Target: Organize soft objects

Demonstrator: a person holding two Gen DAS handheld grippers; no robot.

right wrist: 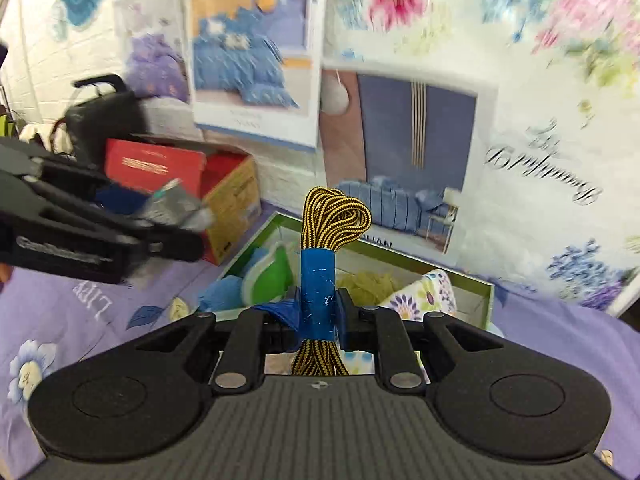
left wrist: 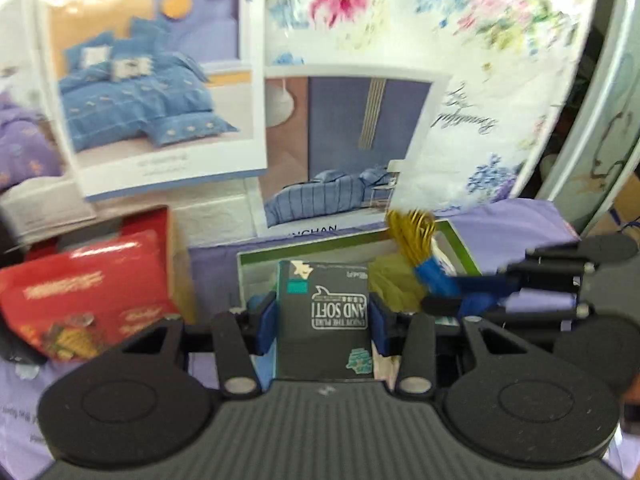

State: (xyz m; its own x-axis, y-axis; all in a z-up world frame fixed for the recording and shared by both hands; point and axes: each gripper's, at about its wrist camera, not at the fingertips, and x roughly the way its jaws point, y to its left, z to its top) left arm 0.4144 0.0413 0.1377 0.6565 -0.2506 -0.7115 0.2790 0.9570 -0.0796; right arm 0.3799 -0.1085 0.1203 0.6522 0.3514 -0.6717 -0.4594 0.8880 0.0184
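- The left tool [left wrist: 324, 312] was clamped on a dark teal rectangular tissue packet [left wrist: 323, 320] printed "AND SOFT", its blue-padded fingers [left wrist: 269, 326] pressing both sides of the pack, held above the purple floral bedsheet [left wrist: 216, 268].
- The right tool [right wrist: 318, 312] was clamped on a bundle of yellow-and-black striped cord [right wrist: 334, 216] bound by a blue paper sleeve [right wrist: 318, 292], the bundle standing upright with its looped end on top.
- Just beyond the right tool lay a shallow green-rimmed cardboard box [right wrist: 490, 288], open on the bedsheet.
- Inside the box were a green-and-white sponge-like piece [right wrist: 272, 270], a crumpled blue cloth [right wrist: 222, 298], an olive-yellow mesh puff [right wrist: 370, 280] and a white cloth with purple and yellow flowers [right wrist: 424, 296]; whether any of them overlapped could not be told.
- From the left wrist view, the cord bundle hung over the same box, with the right tool reaching in from the right.
- To the left stood an open red-and-tan cardboard box [right wrist: 232, 196]; a shiny red pillow-shaped packet [left wrist: 88, 292] sat in front of it.
- Behind, packaged bedding sets with blue bedroom pictures [left wrist: 160, 80] leaned against a white brick wall [right wrist: 286, 176], beside a large floral-printed package [left wrist: 460, 40].
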